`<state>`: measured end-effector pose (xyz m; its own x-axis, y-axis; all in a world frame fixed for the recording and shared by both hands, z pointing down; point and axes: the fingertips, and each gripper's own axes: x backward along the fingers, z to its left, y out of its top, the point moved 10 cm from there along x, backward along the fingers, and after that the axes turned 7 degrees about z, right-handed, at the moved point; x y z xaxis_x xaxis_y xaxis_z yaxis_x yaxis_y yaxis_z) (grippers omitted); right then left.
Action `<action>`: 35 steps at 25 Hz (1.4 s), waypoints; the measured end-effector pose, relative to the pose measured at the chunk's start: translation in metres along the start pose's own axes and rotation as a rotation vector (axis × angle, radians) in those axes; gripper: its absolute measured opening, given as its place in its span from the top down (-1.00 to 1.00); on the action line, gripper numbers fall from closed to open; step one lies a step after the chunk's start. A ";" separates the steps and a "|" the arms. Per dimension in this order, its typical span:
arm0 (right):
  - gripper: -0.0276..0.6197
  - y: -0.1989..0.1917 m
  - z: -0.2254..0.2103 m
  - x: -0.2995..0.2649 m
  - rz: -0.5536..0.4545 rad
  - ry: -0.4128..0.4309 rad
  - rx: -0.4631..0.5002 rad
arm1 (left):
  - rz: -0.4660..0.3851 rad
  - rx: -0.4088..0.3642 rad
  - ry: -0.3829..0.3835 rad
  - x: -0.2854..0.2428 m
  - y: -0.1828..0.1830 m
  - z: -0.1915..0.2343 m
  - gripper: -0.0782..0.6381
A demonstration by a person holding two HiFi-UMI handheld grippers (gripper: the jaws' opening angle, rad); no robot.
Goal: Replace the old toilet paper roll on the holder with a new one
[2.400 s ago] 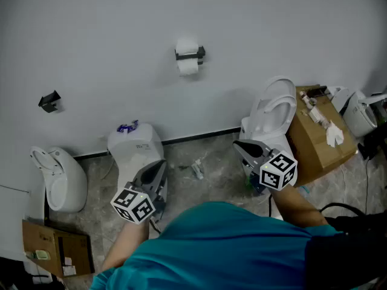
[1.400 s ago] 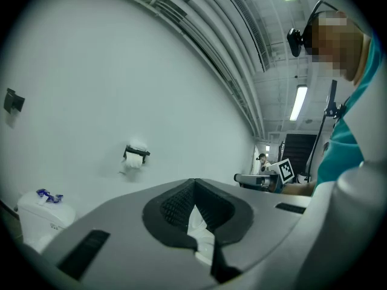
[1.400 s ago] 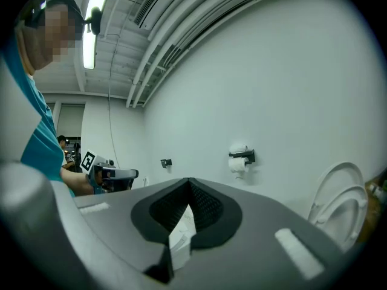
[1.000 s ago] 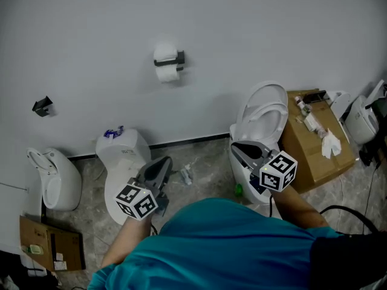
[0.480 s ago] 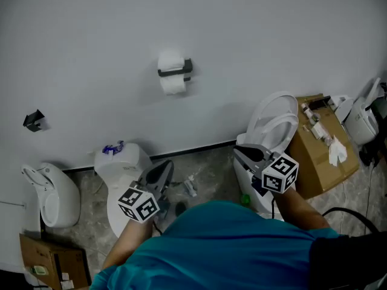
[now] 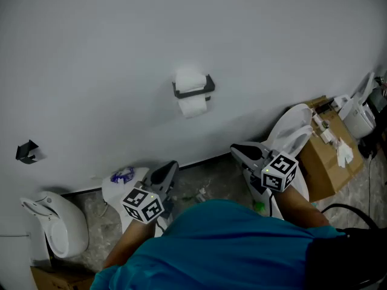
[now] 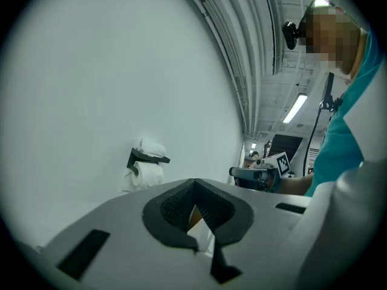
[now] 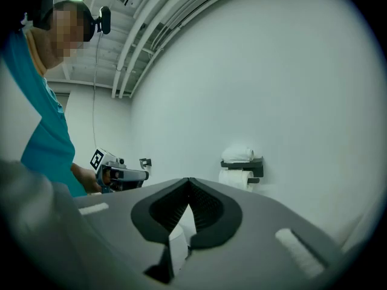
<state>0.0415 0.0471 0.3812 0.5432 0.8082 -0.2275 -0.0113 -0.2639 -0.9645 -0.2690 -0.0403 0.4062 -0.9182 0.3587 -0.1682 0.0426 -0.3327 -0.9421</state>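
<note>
A black holder is fixed to the white wall. A toilet paper roll hangs on it and a second white roll rests on top. The left gripper view shows the holder ahead to the left, and the right gripper view shows the holder ahead to the right. My left gripper is shut and empty, below and left of the holder. Lower right of it, my right gripper is shut and empty too. Both point level at the wall, well short of it.
A white toilet with its lid up stands at the right, beside a cardboard box of odds and ends. Another toilet and a white fixture sit at the left. A small black hook is on the wall.
The person has stepped towards the wall with both shut grippers; the holder now sits lower, larger and further right in the head view. The toilets have slid towards the frame's edges.
</note>
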 end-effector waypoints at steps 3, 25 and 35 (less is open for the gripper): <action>0.91 0.006 -0.014 -0.025 -0.003 -0.027 -0.018 | 0.013 -0.006 -0.007 -0.007 0.009 0.031 0.76; 0.91 0.040 -0.240 -0.094 0.096 0.258 0.022 | -0.023 0.086 0.353 -0.177 0.033 0.070 0.76; 0.91 0.039 -0.283 -0.098 0.109 0.372 0.051 | 0.037 0.126 0.599 -0.211 0.031 0.064 0.08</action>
<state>0.2250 -0.1912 0.4036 0.8036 0.5286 -0.2736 -0.1224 -0.3031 -0.9451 -0.0986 -0.1822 0.4309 -0.5342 0.7607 -0.3687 -0.0099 -0.4418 -0.8971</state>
